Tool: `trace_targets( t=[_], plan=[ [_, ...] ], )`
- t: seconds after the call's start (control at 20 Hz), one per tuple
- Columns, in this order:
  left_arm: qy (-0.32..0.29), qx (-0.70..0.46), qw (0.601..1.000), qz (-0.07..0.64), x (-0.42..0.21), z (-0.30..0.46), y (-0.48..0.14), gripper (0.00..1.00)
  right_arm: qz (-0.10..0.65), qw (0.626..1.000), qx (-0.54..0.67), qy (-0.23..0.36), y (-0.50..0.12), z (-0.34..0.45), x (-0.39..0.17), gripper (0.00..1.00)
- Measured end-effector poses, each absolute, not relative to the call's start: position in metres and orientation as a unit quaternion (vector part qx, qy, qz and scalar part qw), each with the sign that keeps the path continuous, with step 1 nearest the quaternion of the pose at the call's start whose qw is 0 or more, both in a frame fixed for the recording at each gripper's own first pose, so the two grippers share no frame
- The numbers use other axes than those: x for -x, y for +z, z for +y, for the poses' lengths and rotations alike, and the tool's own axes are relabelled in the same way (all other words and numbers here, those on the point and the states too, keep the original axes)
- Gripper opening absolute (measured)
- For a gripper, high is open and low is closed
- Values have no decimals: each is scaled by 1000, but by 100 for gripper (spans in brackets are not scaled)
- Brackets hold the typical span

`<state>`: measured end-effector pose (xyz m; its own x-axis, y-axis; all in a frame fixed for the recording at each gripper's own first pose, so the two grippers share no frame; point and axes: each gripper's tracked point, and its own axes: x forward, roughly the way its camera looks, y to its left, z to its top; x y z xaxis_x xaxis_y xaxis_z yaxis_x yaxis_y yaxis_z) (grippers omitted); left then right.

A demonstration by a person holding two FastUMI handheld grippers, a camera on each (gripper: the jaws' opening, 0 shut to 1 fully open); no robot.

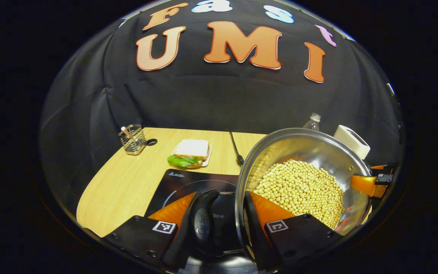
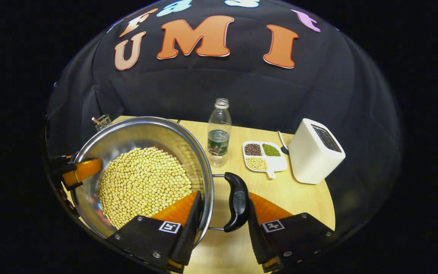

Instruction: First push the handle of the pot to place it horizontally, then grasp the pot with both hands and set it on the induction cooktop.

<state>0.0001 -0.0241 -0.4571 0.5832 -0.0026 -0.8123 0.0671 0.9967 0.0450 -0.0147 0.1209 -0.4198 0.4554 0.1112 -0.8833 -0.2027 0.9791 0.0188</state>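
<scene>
- Gripping the pot [image 1: 306,182] on one side, the left tongs [image 1: 219,224] sit at the bottom of the left gripper view, one finger outside a black side handle [image 1: 203,220] and the other inside the rim on the beans, so handle and wall lie between them; whether both press, I cannot tell.
- Straddling the opposite side at the bottom of the right gripper view, the right tongs [image 2: 221,224] have one finger inside the pot [image 2: 143,171] and the other outside its black side handle [image 2: 237,201]; the closeness of that grip also cannot be judged.
- Yellow beans [image 2: 143,186] fill the steel pot's bottom.
- Below the pot in the left gripper view lies a black induction cooktop [image 1: 177,186], left of centre; whether the pot rests on it or is held above it is unclear.
- Across the pot, at the right edge of the left gripper view, the right tongs [image 1: 371,182] show on the far rim.
- Farther back on the wooden surface [image 1: 127,182] stand a sandwich on a plate [image 1: 190,152] and, upper left, a wire holder [image 1: 132,139].
- In the right gripper view, beyond the pot, stand a clear bottle [image 2: 219,133], a divided dish of grains [image 2: 262,156] and a white toaster [image 2: 314,152] to the right.
</scene>
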Motion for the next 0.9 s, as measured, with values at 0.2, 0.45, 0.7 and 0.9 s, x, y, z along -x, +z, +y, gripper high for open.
trace_targets(
  t=[0.2,0.45,0.7,0.9],
  plan=[
    [-1,-39,892,449,2,13,-445,68,510,852,42,109,-415,156,14,63],
    [24,-37,895,445,7,53,-438,69,506,852,45,128,-413,197,15,63],
    [39,-42,895,443,9,83,-436,72,507,850,42,137,-420,225,17,63],
    [42,-51,891,449,10,99,-444,72,519,842,37,141,-430,241,25,63]
  ],
)
